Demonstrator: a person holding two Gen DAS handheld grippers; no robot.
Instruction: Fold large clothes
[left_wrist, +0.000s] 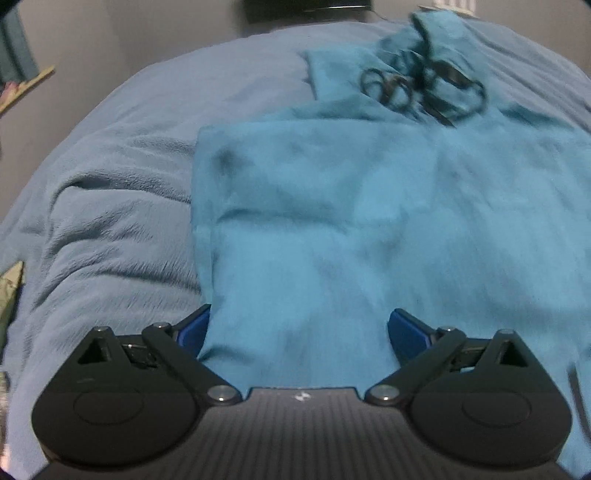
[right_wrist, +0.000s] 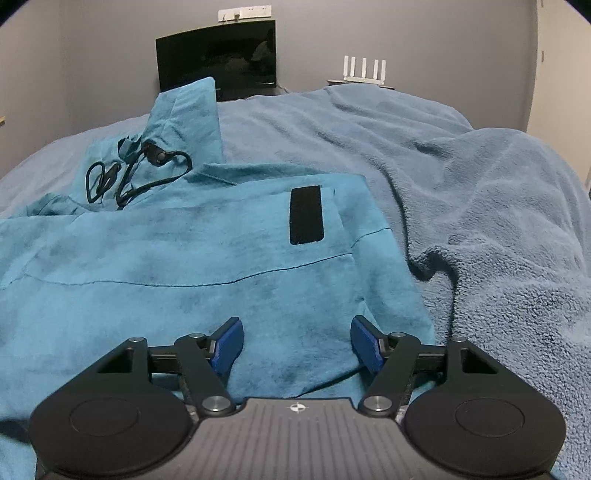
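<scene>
- Teal hoodie (right_wrist: 184, 258) lies flat on the blanket (right_wrist: 480, 221), hood at 11 o'clock.
- Left gripper (left_wrist: 297, 332) and right gripper (right_wrist: 297, 345), both released, should pinch the hem corners evenly.

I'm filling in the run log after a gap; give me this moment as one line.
task: fold large clothes | teal hoodie flat on blue blanket | left gripper open | right gripper open | nothing held
</scene>
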